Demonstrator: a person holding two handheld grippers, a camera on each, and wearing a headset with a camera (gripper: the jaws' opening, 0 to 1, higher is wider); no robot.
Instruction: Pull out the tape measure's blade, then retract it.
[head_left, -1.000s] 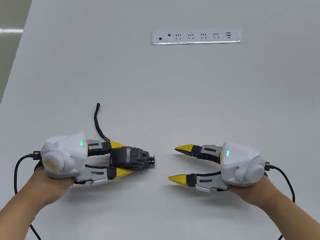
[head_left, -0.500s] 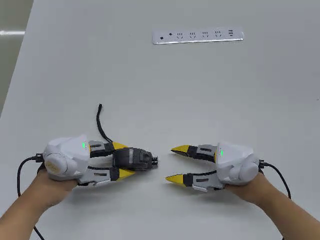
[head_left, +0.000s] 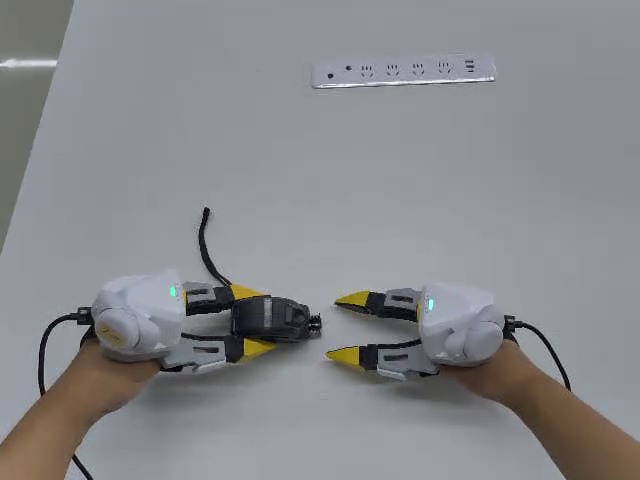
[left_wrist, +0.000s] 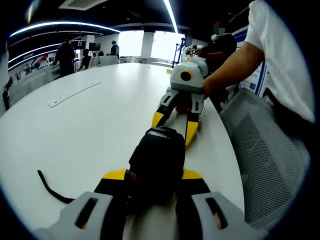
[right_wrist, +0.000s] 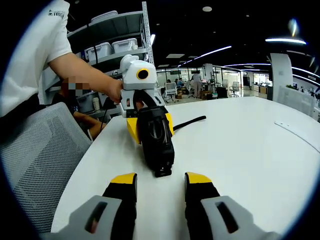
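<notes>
At the near edge of the table (head_left: 480, 200) the left gripper (head_left: 254, 320) pinches the tape measure (head_left: 272, 318) between its two yellow tips, one tip on each side of the black case. The case seems to rest on the table, with its mouth turned toward the other gripper. The blade hook (head_left: 315, 322) sticks out only a little from this mouth, so I judge that the blade is not yet pulled out.

The right gripper (head_left: 345, 327) is just beside the hook without touching it, and its jaws are spread apart with nothing between them. In the right gripper view the hook lies almost on the middle line, a little ahead of the tips.

To do this step well, I think the right gripper should move forward until the hook is between its tips. It should close on the small hook and not on the case, then pull straight away along the blade. The left gripper must hold the case firmly, so that it does not turn or slide.

The left hand (head_left: 100, 375) and the right hand (head_left: 500, 372) hold the grippers from behind. The forearms come in from the near corners and the grippers point at each other, low and level.

Behind the case a black wrist strap (head_left: 207, 245) lies on the table, and far away, well apart, is a power strip (head_left: 403, 72)
</notes>
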